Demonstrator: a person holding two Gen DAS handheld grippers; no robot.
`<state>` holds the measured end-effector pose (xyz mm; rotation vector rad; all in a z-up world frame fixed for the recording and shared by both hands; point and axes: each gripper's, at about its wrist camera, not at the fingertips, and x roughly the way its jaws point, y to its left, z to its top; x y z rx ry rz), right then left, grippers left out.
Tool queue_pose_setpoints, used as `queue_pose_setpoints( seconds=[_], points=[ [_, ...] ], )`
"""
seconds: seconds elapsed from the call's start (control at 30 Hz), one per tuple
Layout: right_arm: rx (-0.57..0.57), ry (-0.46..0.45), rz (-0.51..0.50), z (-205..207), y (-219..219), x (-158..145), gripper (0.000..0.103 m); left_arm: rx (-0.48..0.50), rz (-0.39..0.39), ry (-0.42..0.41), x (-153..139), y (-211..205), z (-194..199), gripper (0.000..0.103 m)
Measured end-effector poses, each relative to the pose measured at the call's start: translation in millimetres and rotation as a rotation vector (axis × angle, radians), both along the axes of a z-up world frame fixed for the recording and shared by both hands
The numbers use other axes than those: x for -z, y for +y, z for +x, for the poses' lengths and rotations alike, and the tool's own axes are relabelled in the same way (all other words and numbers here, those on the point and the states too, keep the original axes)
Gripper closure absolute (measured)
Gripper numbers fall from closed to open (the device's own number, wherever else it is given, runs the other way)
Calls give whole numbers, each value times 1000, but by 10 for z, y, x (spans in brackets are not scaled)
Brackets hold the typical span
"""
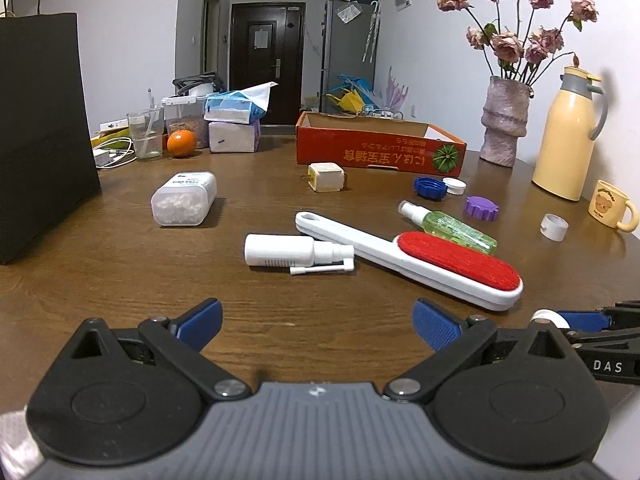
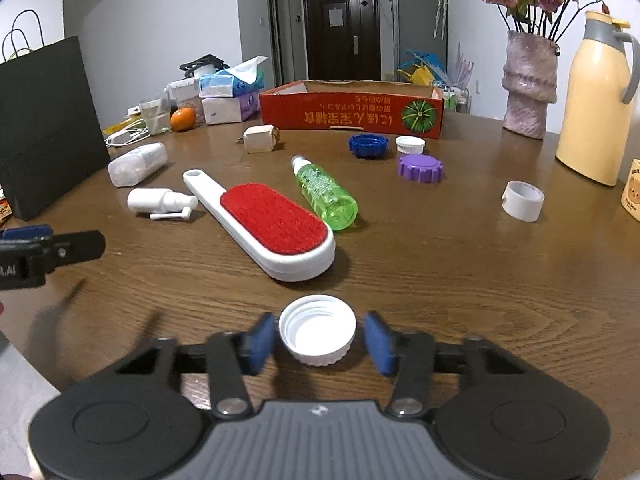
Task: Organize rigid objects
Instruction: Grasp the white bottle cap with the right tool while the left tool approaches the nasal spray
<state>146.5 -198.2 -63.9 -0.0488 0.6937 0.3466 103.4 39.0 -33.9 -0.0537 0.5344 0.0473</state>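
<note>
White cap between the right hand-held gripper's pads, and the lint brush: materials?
White cap: looks like moulded plastic, matte-to-satin; ribbed outer rim and inner thread rings show. Lint brush: smooth white body, probably glossy plastic given its soft highlights; the red pad has a fuzzy, napped texture, likely velvet-type fabric.
</note>
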Motion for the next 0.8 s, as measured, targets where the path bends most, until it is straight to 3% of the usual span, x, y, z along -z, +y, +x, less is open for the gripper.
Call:
queue_pose_setpoints(
  seconds=[0.8],
  points=[
    [77, -41, 25, 587, -165, -78, 64, -37, 60, 51, 58, 58, 877, 0]
  ],
)
